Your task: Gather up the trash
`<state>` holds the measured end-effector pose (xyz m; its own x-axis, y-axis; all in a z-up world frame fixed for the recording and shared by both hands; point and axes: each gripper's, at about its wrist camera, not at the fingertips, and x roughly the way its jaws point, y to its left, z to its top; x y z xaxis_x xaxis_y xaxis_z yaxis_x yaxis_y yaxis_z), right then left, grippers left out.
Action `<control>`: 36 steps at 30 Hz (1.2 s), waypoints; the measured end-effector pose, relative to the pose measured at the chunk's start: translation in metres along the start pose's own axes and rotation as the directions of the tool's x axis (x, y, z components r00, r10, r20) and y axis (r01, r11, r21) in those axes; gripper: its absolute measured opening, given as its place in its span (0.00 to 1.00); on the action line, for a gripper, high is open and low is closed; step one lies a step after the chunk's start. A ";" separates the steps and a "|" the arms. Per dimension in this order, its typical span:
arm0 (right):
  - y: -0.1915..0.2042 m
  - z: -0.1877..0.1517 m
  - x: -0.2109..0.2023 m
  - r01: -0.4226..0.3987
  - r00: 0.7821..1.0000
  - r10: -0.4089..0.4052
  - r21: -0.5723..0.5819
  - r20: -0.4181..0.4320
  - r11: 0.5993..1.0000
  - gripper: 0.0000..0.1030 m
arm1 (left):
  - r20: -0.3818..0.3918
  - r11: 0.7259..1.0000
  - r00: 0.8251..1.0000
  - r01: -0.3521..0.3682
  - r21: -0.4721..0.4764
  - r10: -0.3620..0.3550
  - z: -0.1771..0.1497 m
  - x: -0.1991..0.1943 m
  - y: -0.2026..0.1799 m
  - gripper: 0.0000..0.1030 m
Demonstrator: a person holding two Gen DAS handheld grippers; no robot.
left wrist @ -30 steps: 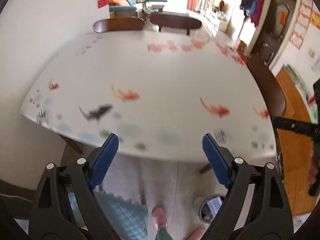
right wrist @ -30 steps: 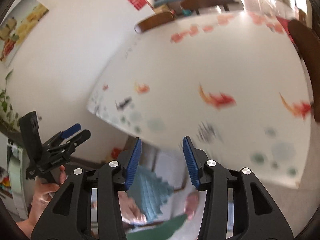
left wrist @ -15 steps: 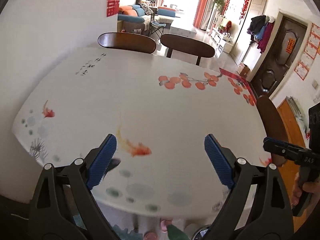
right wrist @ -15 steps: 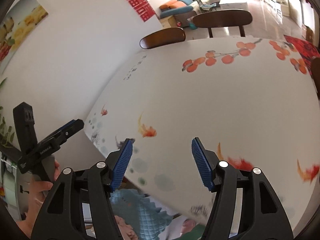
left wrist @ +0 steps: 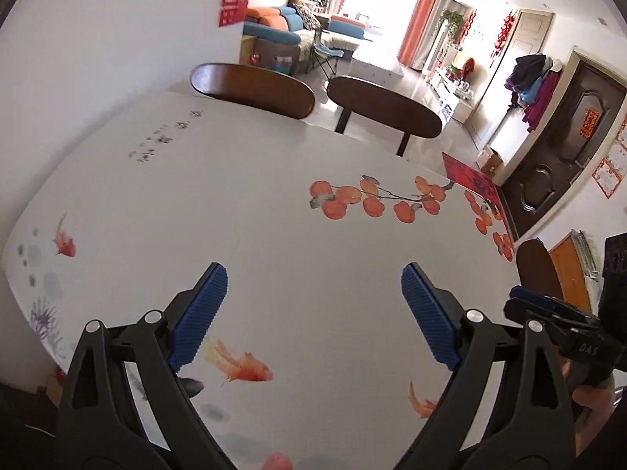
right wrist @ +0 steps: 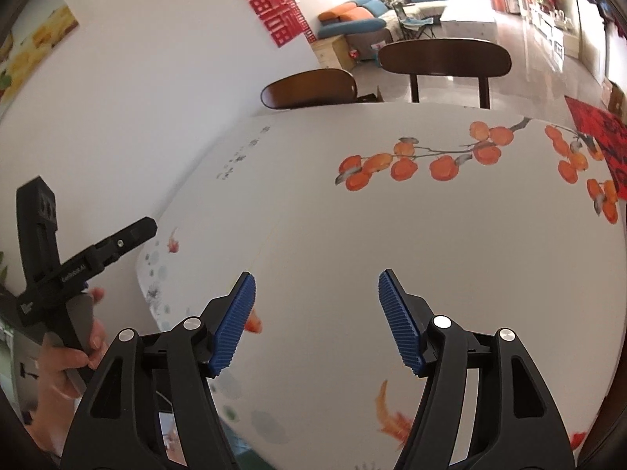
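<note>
Left gripper (left wrist: 313,305) spread wide, empty, above table (left wrist: 274,203). Right gripper (right wrist: 316,321) opening, nothing between jaws. No trash in sight. Black calligraphy (left wrist: 164,141) on tabletop, perhaps Chinese, too small to read.

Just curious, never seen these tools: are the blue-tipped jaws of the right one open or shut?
Opening: the right gripper shows bare table between its blue pads.

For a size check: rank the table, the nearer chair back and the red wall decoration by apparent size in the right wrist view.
1. Table, by far the largest.
2. Chair back.
3. Red wall decoration, looks only slightly smaller; fisheye distortion makes this order unsure.
</note>
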<state>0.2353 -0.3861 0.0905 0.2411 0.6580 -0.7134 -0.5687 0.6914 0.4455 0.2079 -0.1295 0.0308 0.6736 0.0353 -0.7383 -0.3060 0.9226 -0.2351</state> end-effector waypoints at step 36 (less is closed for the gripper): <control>0.009 -0.004 0.015 0.151 0.981 -0.178 0.261 0.081 0.953 0.65 | 0.005 0.907 0.997 -0.076 0.414 0.082 0.041 0.080 -0.024 0.94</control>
<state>0.2313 -0.3713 0.0815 0.4016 0.5466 -0.7348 -0.3003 0.8366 0.4582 0.2963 -0.1335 0.0033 0.6495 0.1123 -0.7520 -0.0507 0.9932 0.1046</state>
